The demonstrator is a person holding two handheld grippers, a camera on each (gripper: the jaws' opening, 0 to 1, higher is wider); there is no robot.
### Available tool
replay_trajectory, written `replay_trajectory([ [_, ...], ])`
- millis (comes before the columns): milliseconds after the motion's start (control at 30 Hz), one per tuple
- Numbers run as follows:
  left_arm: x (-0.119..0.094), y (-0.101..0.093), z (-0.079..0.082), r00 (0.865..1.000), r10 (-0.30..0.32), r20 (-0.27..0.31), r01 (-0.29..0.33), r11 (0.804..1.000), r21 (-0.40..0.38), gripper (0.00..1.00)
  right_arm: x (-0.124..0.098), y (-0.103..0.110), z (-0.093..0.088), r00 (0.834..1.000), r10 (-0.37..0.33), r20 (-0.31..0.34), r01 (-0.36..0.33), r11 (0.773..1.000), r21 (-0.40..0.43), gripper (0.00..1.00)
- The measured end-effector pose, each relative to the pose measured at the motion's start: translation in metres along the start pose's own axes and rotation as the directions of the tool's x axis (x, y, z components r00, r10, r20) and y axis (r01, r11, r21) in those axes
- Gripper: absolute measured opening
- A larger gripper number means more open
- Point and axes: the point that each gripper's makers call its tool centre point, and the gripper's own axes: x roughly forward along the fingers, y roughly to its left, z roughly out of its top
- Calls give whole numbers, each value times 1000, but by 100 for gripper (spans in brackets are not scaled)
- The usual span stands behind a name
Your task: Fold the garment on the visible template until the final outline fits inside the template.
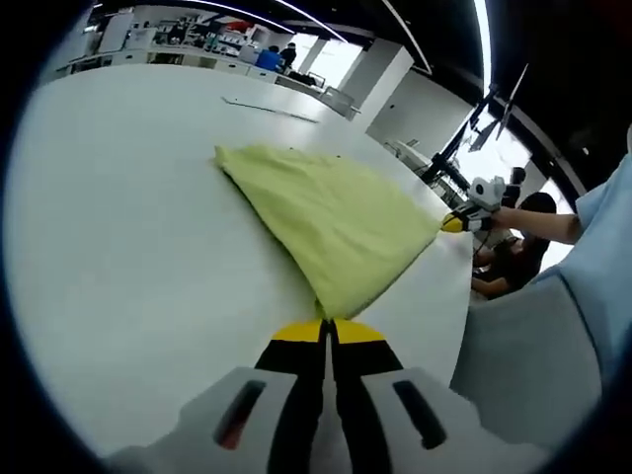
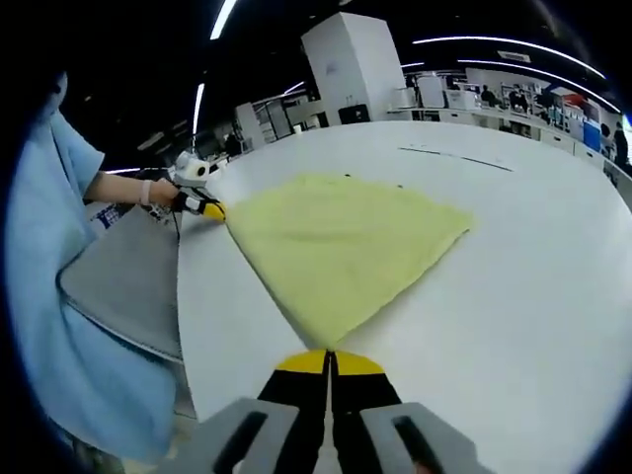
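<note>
In the left gripper view, the left gripper [image 1: 329,331] is seen at the bottom centre of the frame with its yellow-tipped jaws pressed together on the near corner of a pale yellow garment [image 1: 331,222]. The garment is spread flat on a white table [image 1: 128,247] and fans out from that pinched corner toward the upper middle of the frame. At the right edge of the cloth, the right gripper [image 1: 456,224] is seen gripping another corner, held by a hand [image 1: 484,197] on an outstretched arm. A light blue sleeve [image 1: 602,247] fills the right side of the frame.

In the right gripper view, the right gripper [image 2: 329,363] is closed on the near corner of the garment [image 2: 341,242], which lies across the centre of the frame on the table [image 2: 533,296]. The left gripper [image 2: 210,209] is seen at the cloth's upper left corner, clamped on it. Thin dark template lines [image 2: 454,155] are marked on the table beyond the garment, in the upper right of this frame. Desks and ceiling lights are visible in the background.
</note>
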Motion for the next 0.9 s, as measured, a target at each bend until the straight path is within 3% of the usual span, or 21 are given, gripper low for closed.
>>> replay_trajectory([
  [167, -4, -2, 3, 1000, 3, 11, -4, 1000, 17, 0, -4, 1, 0, 999, -32, 1, 32, 999, 22, 0],
  [267, -8, -4, 9, 999, 2, 33, -3, 1000, 19, 0, -13, -2, 9, 996, -60, 64, 54, 993, 102, 0],
  [333, -12, -5, 15, 999, 3, 50, -4, 1000, 17, 0, -19, -3, 14, 994, -68, 86, 59, 993, 105, 2],
  [433, -18, -4, 23, 997, 21, 72, -24, 999, 47, 0, -26, 0, 23, 990, -77, 119, 64, 992, 107, 10],
  [567, -27, -3, 35, 991, 30, 127, -33, 999, 20, 0, -29, 3, 31, 987, -94, 131, 82, 992, 97, 31],
  [700, -34, -3, 41, 987, 47, 155, -53, 998, 31, 18, -30, 3, 33, 985, -115, 130, 103, 990, 97, 54],
  [767, -36, -1, 42, 985, 68, 160, -76, 996, 43, 34, -30, 3, 33, 984, -125, 125, 113, 989, 96, 64],
  [900, -39, -2, 48, 977, 94, 193, -113, 989, 90, 58, -30, 2, 31, 982, -146, 119, 134, 986, 99, 81],
])
